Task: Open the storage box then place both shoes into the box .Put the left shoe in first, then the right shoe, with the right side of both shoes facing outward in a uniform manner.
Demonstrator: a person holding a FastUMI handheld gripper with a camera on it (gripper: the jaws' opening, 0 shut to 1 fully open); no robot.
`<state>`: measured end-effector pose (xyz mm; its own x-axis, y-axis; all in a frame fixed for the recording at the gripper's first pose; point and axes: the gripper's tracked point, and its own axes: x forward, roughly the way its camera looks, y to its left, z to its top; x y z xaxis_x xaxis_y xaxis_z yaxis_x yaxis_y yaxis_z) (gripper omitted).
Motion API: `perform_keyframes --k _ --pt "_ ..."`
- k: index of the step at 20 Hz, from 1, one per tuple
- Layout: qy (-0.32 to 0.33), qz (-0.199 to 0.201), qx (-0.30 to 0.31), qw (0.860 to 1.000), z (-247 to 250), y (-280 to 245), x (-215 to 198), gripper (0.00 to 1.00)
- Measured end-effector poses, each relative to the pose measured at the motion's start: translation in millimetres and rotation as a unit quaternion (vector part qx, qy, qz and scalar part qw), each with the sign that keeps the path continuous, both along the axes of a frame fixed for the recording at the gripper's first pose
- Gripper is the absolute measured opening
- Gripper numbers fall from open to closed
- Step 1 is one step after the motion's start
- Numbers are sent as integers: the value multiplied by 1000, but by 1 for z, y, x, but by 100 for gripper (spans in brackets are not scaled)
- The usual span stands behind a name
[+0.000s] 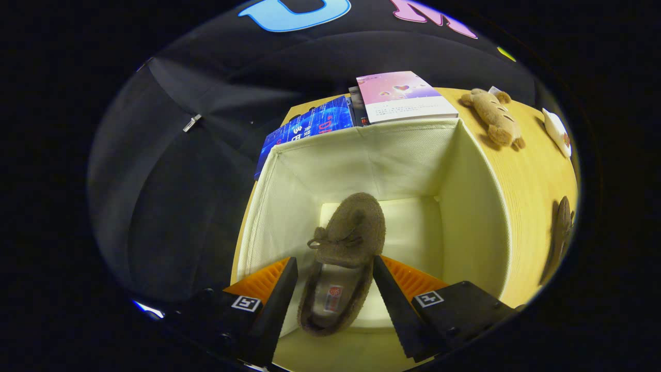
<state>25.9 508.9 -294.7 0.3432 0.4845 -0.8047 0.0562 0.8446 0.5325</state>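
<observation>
The cream fabric storage box (475, 206) stands open on the wooden table, and I look down into it. One brown fuzzy shoe (351, 232) lies inside on the box floor, toe pointing away from me, its opening and insole facing up. My gripper (334, 261) hovers over the shoe's heel half with its fingers spread to either side. A strip of box floor shows between the left finger (281, 294) and the shoe, while the right finger (392, 294) sits close against the shoe's edge. The second brown shoe (563, 227) rests on the table outside the box, to its right.
Beyond the box lie a pink book (403, 95) and a blue book (310, 126). A tan plush toy (496, 121) and a white object (557, 132) sit on the table (532, 175) to the far right. Black cloth wall hangs left of the box.
</observation>
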Motion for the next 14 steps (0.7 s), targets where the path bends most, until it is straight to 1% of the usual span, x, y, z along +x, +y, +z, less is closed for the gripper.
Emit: perform_keyframes --k 2,4,6,8,9,10,12,14 --pt "-14 11 -2 1000 3 -5 -3 95" --pt "-31 18 6 999 13 -13 -6 96" --pt "-52 27 31 998 29 -20 -8 96" --pt "-76 38 48 995 46 -36 -11 93" --pt "-91 41 46 994 50 -49 -12 93" --pt "-109 45 50 992 62 -65 -13 97" --pt "-136 47 50 988 72 -94 -17 97" --pt "-153 38 34 987 74 -137 -24 97"
